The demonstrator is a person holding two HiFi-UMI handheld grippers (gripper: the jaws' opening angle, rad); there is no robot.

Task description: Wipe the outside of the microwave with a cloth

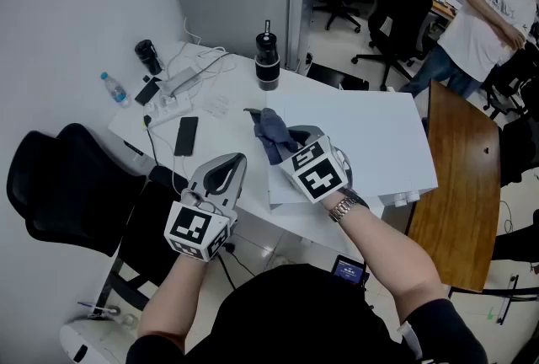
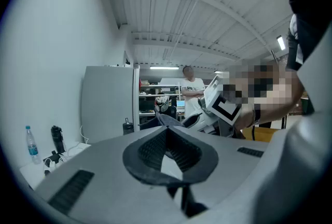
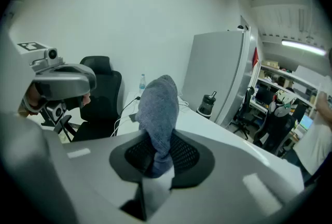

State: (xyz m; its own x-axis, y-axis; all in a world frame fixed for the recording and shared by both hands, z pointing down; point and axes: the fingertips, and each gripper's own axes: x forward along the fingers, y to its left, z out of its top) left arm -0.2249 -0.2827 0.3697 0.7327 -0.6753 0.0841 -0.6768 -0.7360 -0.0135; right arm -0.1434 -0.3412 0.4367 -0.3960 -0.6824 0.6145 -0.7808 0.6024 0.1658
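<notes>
head view looks steeply down; both gripper views face the black flask (image 1: 267,59) (image 2: 127,126) (image 3: 207,102).

White desk (image 1: 238,88) beside a grey wall (image 1: 67,0), black office chairs (image 1: 402,17) beyond.

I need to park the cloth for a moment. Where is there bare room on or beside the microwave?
The microwave top is bare from the cloth in the right gripper across to its right edge. The table has a narrow free strip between the phone and the microwave. Its left end is crowded: power strip, cables, water bottle.
</notes>
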